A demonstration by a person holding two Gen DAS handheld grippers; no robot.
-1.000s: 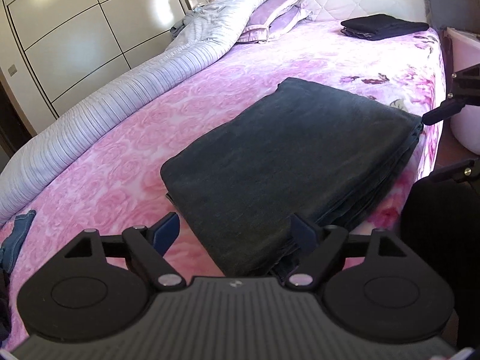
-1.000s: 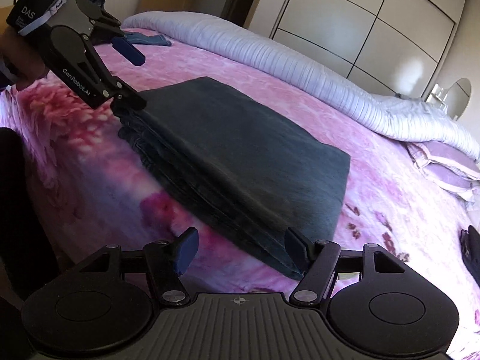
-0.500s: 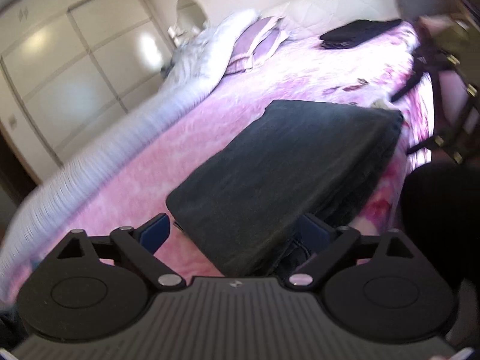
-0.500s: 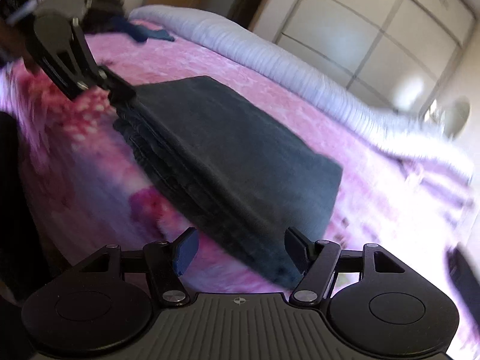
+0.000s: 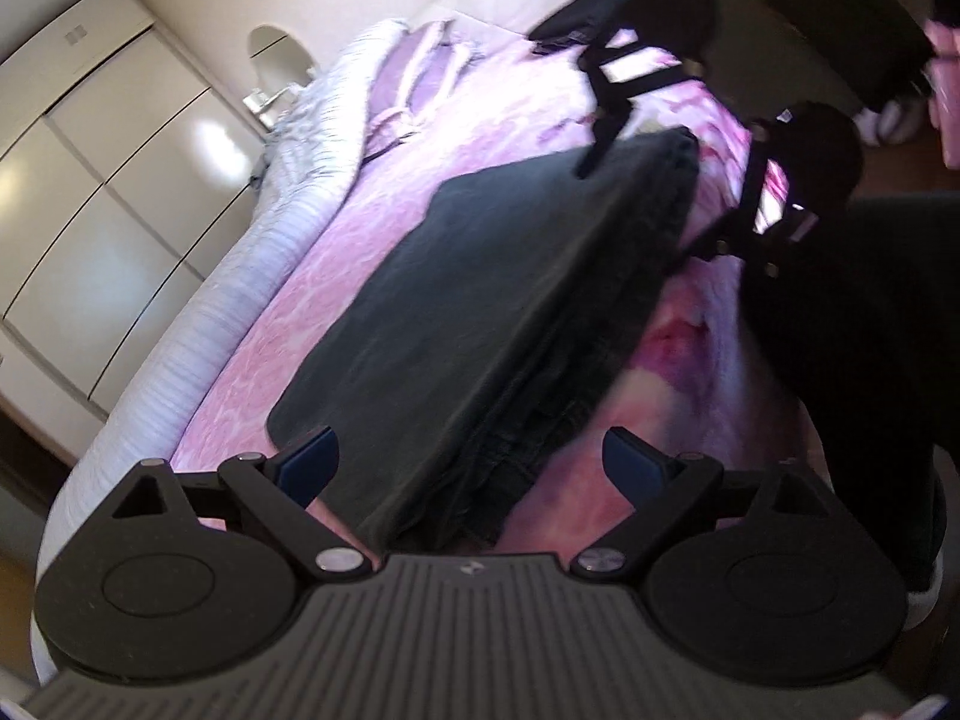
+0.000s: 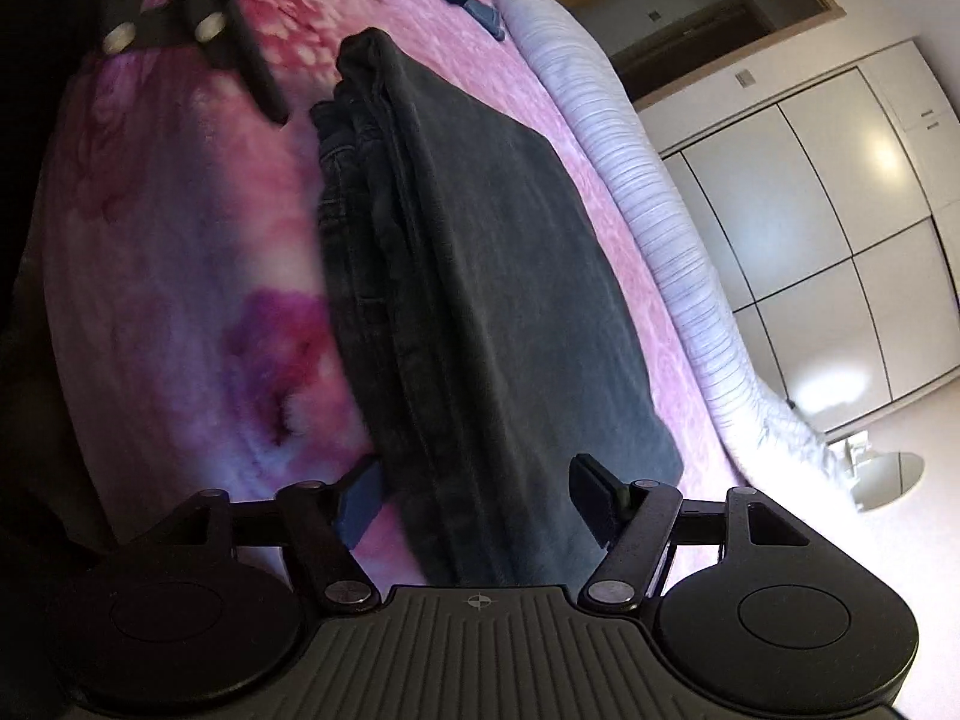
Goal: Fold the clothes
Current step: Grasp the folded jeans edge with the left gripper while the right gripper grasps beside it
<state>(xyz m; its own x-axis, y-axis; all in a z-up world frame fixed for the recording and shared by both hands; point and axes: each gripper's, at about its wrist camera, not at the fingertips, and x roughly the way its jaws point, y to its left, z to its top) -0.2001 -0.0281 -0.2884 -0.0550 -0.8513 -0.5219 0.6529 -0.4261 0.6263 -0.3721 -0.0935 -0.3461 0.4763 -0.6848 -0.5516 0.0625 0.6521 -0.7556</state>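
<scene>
Left gripper [image 5: 471, 456]: jaws spread wide, straddling the near end of the folded dark jeans [image 5: 510, 288], nothing pinched. Placement looks set for a lift or squaring of that end.

Right gripper [image 6: 477, 495]: jaws likewise apart around the jeans' opposite end, layered edge between them.

Jeans lie in 1 flat stacked rectangle on the pink floral bedspread [image 6: 180, 276], near its edge. Beyond the jeans, a striped duvet [image 5: 240, 276], then a wardrobe [image 6: 840, 228].

folded jeans [image 5: 498, 300] on bed [image 5: 372, 252] | rolled duvet [image 5: 198, 324] beyond them | wardrobe [image 5: 102, 192] behind duvet
</scene>
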